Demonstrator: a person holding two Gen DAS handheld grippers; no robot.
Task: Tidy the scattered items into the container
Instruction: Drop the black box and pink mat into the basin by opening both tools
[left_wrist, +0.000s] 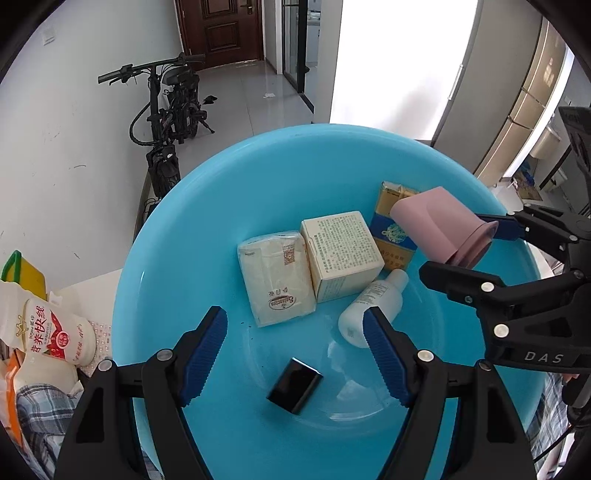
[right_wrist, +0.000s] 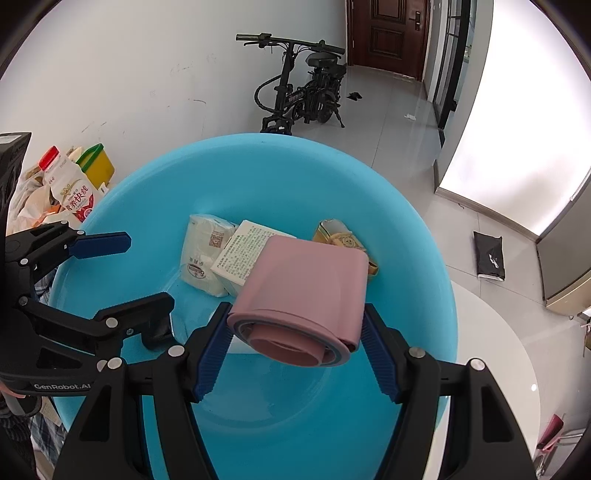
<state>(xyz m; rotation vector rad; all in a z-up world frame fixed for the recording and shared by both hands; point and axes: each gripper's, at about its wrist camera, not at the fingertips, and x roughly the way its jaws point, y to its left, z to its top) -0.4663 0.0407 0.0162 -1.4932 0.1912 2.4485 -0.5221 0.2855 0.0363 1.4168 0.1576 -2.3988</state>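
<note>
Pink silicone fills your right gripper (right_wrist: 297, 345): the pink cup (right_wrist: 306, 291) lies on its side between the blue pads, which press on its rim end from both sides, and you hold it above the blue basin (right_wrist: 413, 229), over its near right part. Your left gripper (left_wrist: 297, 360) stands with its jaws apart and nothing between them, hovering over the basin's near left side, above a small black box (left_wrist: 294, 386) on the basin floor.

Already inside the basin are a tissue pack (left_wrist: 275, 278), a cream carton (left_wrist: 341, 254), a gold and blue packet (left_wrist: 391, 229) at the far right and a white bottle (left_wrist: 373, 306) lying on its side.

By the look of it, you are at the placing step for the cup. Your next move calls for lowering it toward the bare patch of basin floor near you, clear of the carton and the packet, then letting the pads part so it settles without rolling onto the bottle. A milk bottle (right_wrist: 70, 188) and other clutter sit on the bench to the left, outside the basin; whether they belong to the task you cannot tell.
</note>
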